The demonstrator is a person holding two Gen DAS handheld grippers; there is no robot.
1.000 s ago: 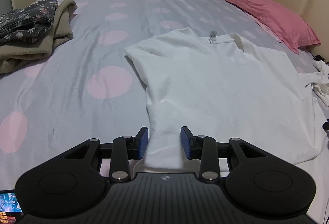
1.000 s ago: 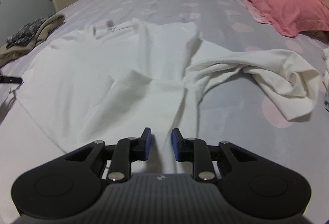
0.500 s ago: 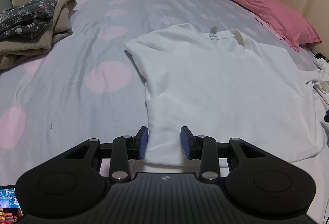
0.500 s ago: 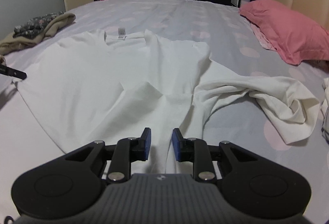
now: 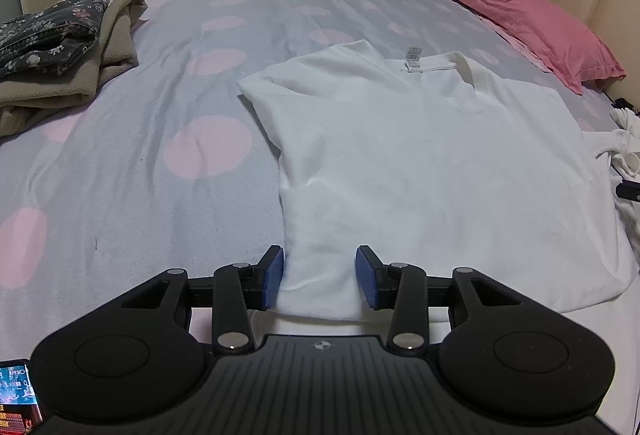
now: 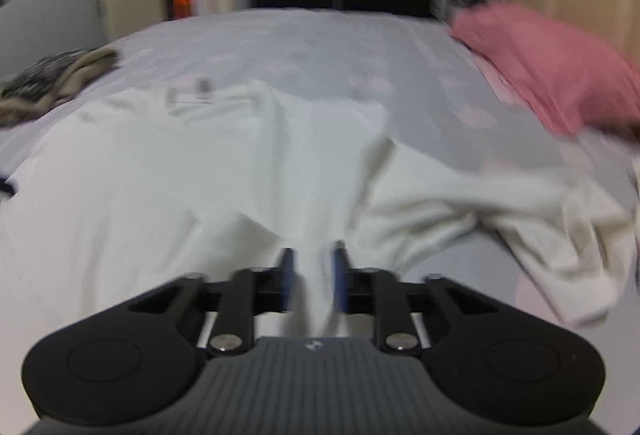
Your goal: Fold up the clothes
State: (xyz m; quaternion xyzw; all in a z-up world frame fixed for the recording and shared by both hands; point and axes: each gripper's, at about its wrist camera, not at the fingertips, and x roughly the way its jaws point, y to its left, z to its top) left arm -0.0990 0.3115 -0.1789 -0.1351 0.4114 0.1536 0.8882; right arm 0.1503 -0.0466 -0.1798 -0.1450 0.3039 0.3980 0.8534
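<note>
Bed (image 5: 168, 139) holds white T-shirt (image 5: 420, 163) (pink pillow (image 5: 532, 23) beyond).

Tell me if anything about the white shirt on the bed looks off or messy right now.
Yes. The white T-shirt lies mostly flat, but its sleeve on the side toward the pink pillow is bunched and twisted instead of spread out. A ridge of cloth is also puckered up near the right tool.
</note>
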